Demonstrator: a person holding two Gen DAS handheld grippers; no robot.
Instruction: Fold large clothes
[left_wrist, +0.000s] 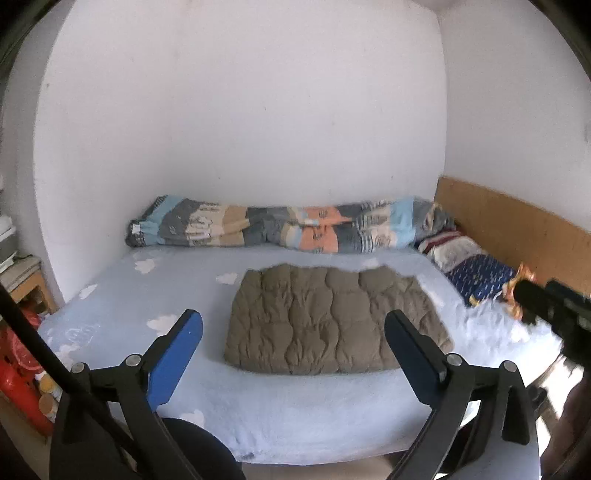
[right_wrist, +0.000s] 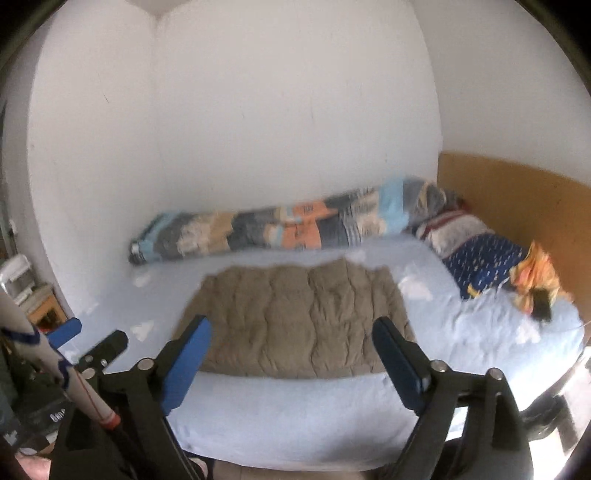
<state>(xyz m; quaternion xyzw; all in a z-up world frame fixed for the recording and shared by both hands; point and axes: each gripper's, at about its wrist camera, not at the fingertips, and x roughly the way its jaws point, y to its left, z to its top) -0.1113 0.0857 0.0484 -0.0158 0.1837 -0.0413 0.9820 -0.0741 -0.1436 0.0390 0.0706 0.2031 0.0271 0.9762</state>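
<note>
On the left, the left gripper (left_wrist: 293, 326) hangs above the near edge of the bed (left_wrist: 295, 424), its 2 jaws spread wide with nothing between them. The brown quilted jacket (left_wrist: 332, 321) lies folded flat mid-bed, apart from both. The right gripper (right_wrist: 291, 334) hangs likewise, wide and empty. A patterned blanket roll (left_wrist: 280, 225) lies along the wall.

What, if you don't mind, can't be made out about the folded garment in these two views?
- Brown quilted garment: its underside lies against the bed in both views.
- Its near right corner: left wrist view, behind a finger of the left hand-held gripper.
- Its stitching: right wrist view, blurred.
</note>
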